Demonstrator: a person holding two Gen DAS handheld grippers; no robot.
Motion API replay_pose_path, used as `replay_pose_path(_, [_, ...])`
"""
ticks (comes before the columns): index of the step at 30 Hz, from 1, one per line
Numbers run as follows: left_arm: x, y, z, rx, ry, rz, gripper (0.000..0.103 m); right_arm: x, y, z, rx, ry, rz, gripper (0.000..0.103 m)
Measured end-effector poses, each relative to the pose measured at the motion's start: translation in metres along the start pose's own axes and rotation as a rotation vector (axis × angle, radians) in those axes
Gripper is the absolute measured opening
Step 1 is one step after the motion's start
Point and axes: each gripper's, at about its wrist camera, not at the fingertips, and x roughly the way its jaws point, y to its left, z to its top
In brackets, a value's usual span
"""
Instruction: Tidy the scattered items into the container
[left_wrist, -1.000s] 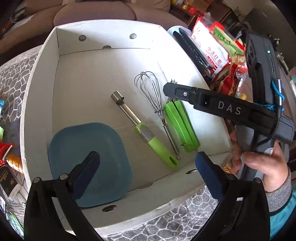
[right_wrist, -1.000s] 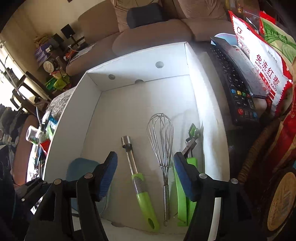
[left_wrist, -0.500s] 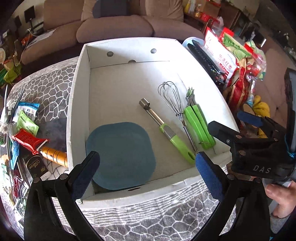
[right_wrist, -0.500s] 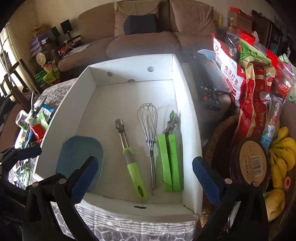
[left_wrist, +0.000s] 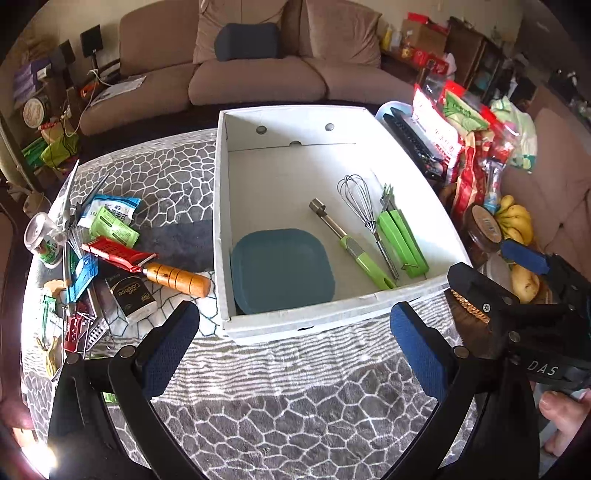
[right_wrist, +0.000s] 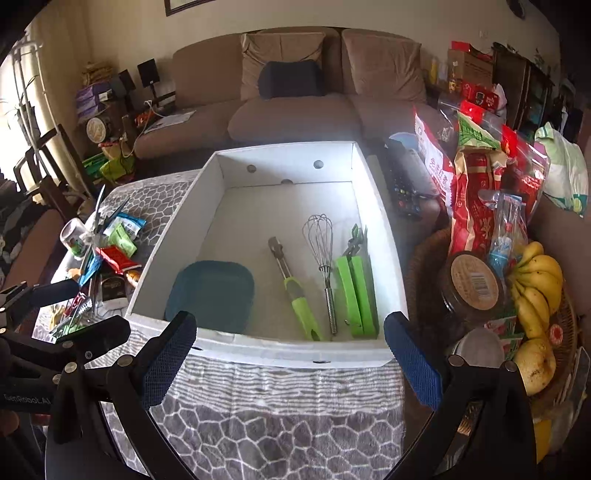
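White box (left_wrist: 332, 314) sits mid-table on grey patterned cloth (left_wrist: 295, 406). Inside I see blue plate (left_wrist: 282, 271) near left corner, green-handled corer (left_wrist: 351, 245), whisk (left_wrist: 364, 214), green tongs-like tool (left_wrist: 400, 242) along right wall, type unclear. Scattered pile (left_wrist: 96, 258) left of box, wooden-handled tool (left_wrist: 177, 277) just beside wall. My left gripper (left_wrist: 295, 354) jaws wide, empty. Right gripper (right_wrist: 290, 360) jaws wide, empty.

free: box (left_wrist: 402, 158) far half (bare floor) | blocked: snack bags (left_wrist: 465, 147) right
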Motion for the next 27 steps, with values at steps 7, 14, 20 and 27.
replay_pose_path(7, [-0.037,0.015,-0.032,-0.013,-0.055,0.056,0.103,-0.031,0.021,-0.027,0.002,-0.011,0.011,0.103])
replay_pose_path(14, [-0.027,0.038,-0.084,-0.06,-0.053,0.117,0.103,-0.018,0.038,-0.071,0.012,0.028,0.006,0.103])
replay_pose_path(20, [-0.001,0.064,-0.119,-0.106,-0.069,0.193,0.103,0.011,0.052,-0.104,0.03,0.041,-0.008,0.103])
replay_pose_path(27, [0.043,0.07,-0.135,-0.105,-0.046,0.222,0.103,0.05,0.051,-0.123,0.034,0.058,-0.044,0.103])
